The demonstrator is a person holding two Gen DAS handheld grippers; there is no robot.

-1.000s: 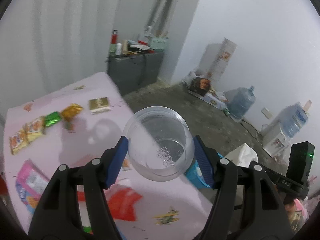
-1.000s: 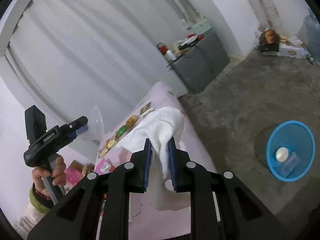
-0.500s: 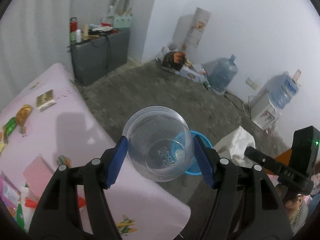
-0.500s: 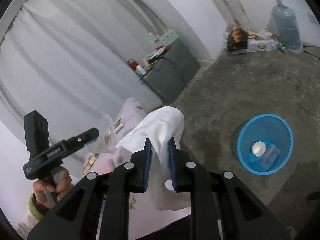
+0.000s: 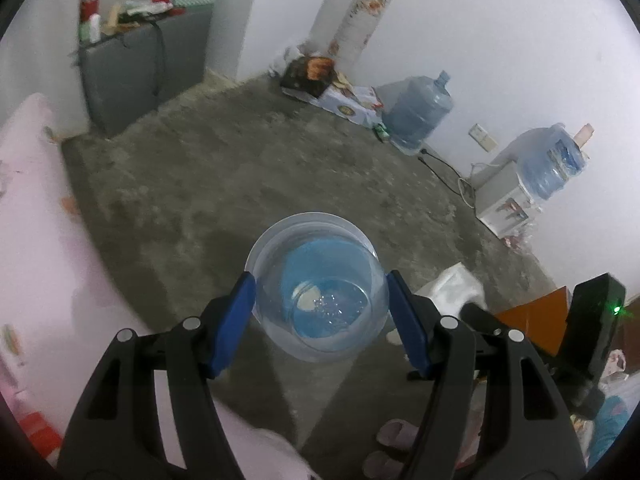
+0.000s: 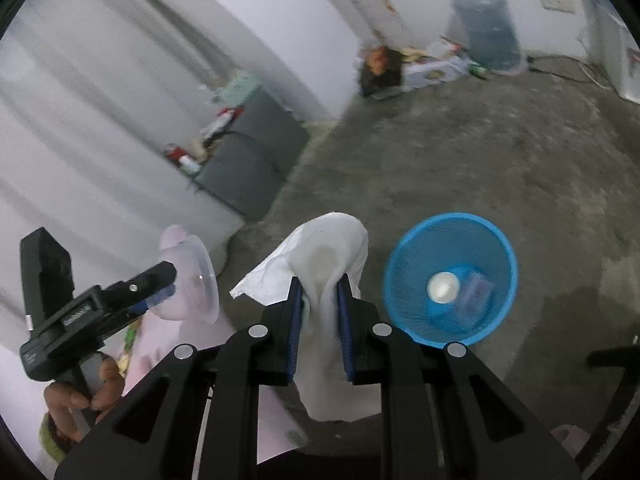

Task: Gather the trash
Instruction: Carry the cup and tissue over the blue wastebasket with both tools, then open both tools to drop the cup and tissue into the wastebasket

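Note:
My left gripper [image 5: 320,292] is shut on a clear plastic cup [image 5: 318,248], its blue pads pressing both sides. Through the cup's bottom the blue mesh bin shows blurred on the floor below. My right gripper [image 6: 319,292] is shut on a crumpled white tissue [image 6: 320,252] that hangs over and under its fingers. The blue mesh bin [image 6: 408,256] stands on the concrete floor just right of that tissue, holding a white round lid and a clear wrapper. The left gripper with the cup [image 6: 196,276] appears at the lower left of the right wrist view, held by a hand.
The pink-clothed table [image 5: 36,216] runs along the left edge. A grey cabinet [image 5: 132,68] with bottles stands by the far wall. Boxes, a water jug [image 5: 416,112] and a dispenser [image 5: 520,184] line the right wall. Slippers [image 5: 394,432] lie on the floor below.
Both grippers swung away from the table and sank over the floor. The bin now lies behind the cup in the left view and sits larger and closer in the right view. Both grips are unchanged.

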